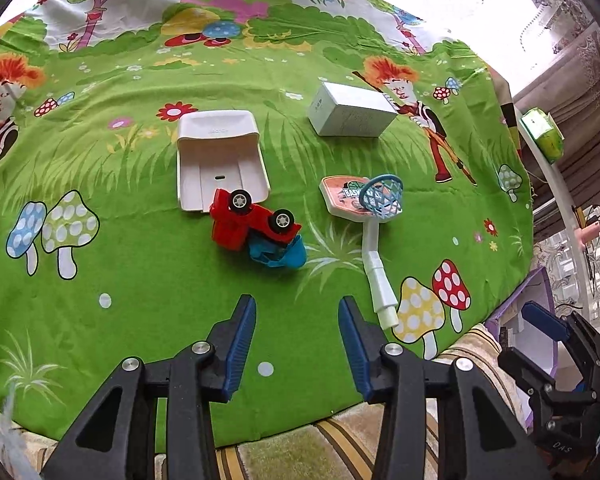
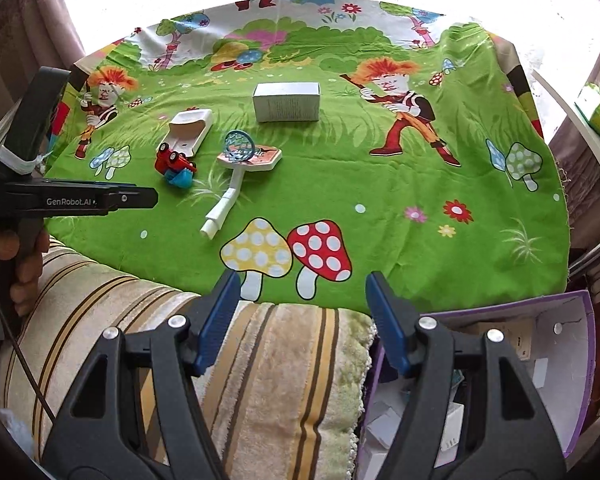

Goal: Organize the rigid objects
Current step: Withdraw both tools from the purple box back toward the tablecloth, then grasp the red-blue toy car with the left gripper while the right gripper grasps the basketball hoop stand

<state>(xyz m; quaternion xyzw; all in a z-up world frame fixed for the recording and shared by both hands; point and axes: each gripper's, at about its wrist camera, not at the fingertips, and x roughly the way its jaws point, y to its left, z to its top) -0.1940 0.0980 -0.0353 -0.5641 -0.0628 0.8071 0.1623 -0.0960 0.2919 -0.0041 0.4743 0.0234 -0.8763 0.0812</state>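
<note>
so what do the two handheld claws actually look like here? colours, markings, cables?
Both match: black plastic frames with silver pivot screws and ribbed blue pads on each finger. The left claw carries white "GenRobot.AI" lettering on its black side bar, white tape on an upper bar and a dark cable below. The right claw shows "DAS" lettering on its body.

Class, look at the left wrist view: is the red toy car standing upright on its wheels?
No. The red toy car lies tipped over, its wheels facing up and sideways.

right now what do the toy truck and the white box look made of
Toy truck: glossy moulded plastic, judging by its shiny red body and hard wheels. White box: probably matte cardboard, with sharp folded edges and no shine, though this can't be confirmed.
</note>
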